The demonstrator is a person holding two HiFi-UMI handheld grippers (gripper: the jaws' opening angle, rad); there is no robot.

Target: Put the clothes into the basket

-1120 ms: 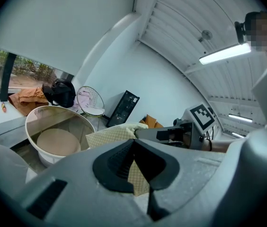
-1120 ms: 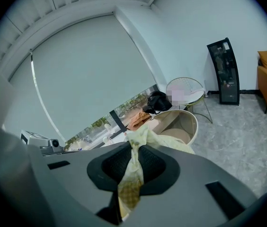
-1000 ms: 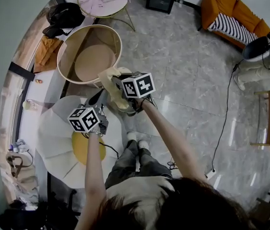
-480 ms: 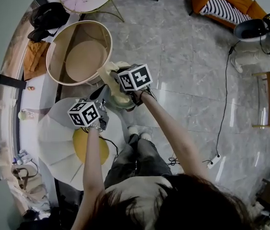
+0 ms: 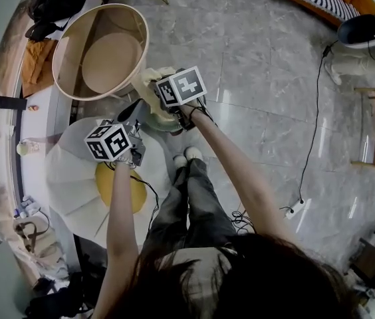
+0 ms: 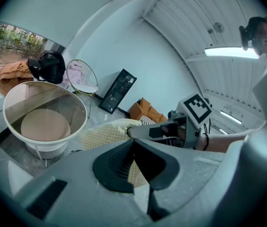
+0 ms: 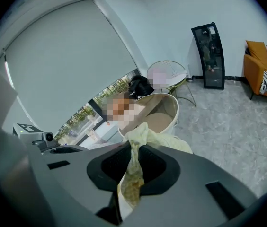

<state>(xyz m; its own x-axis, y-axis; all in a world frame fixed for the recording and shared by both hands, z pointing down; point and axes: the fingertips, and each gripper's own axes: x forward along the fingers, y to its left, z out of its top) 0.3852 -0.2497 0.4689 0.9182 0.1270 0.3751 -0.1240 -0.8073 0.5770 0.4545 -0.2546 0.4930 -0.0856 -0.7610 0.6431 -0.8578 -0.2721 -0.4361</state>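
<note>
Pale yellow woven cloth, one garment (image 7: 140, 137), slung between two hand-held grippers above the grey marble floor (image 5: 274, 65), just beside the basket (image 5: 74, 42) and not yet over its mouth. Right gripper (image 7: 132, 167): jaws pinched on a twisted rope of the fabric, which runs up through the pads and spills out beyond them. Left gripper (image 6: 134, 148): jaws drawn close with the same checked cloth threaded through the gap, so it reads as clamped on the garment's other end. Basket: round, beige, tall-walled, on a low stand, interior bare down to its flat bottom; it stands ahead of the person and to their left. Nearby items: wire chair (image 6: 79, 77) carrying a pink piece, orange cloth (image 5: 31, 62) and black bag (image 5: 54, 2) on the window ledge, orange sofa (image 6: 145, 111) at the far wall. Step in hand, as judged: carrying the garment across to the basket. Handling notes: bring both grippers over the rim together and keep the cloth's sagging middle above the wall, since a trailing fold could catch on the edge and drape outside. Lower into the opening before letting go, and part both pairs of jaws at about the same time so neither end drags the piece back out. The light cloth should drop and crumple readily.
</note>
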